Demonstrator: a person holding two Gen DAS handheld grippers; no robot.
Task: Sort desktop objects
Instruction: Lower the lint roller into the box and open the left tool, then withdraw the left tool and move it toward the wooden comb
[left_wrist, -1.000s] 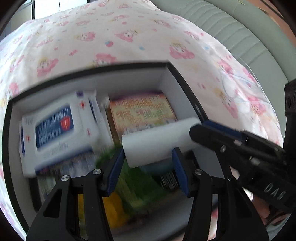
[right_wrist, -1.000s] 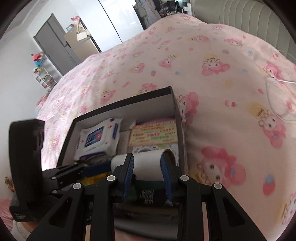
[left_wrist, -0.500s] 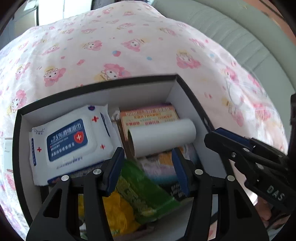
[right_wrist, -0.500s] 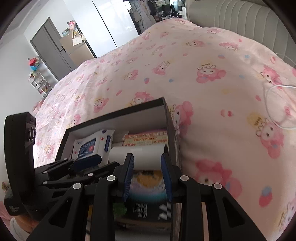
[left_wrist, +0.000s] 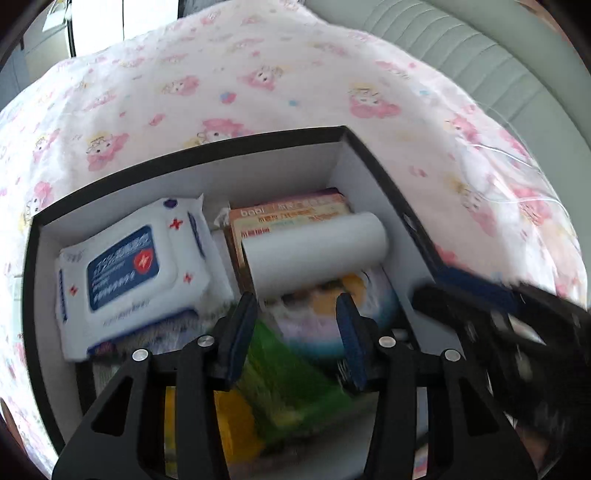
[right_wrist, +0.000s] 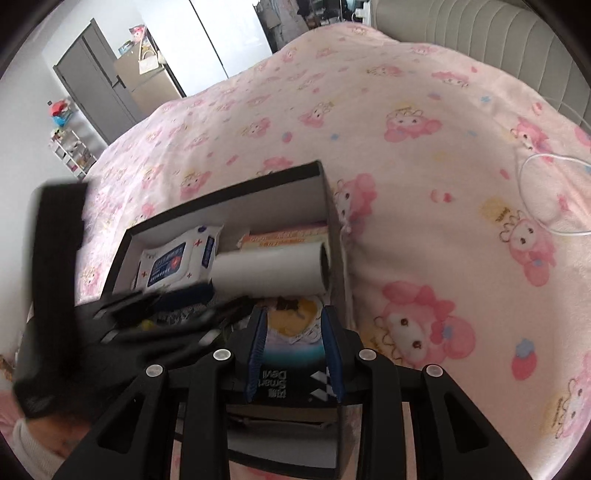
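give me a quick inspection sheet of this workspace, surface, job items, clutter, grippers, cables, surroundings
surface: pink cartoon-print bedspread, with a black box sitting on it.
job's things: inside the box, white roll lying on its side over an orange packet; wet wipes pack to its left; a pastel round item and green packet nearer, blurred.
clutter: nothing seen outside the box.
grippers: left gripper open and empty above the box; right gripper open and empty at the box's near end.
cables: thin white cable looped on the bedspread, right of the box.
surroundings: padded headboard, grey wardrobe, small white shelf.
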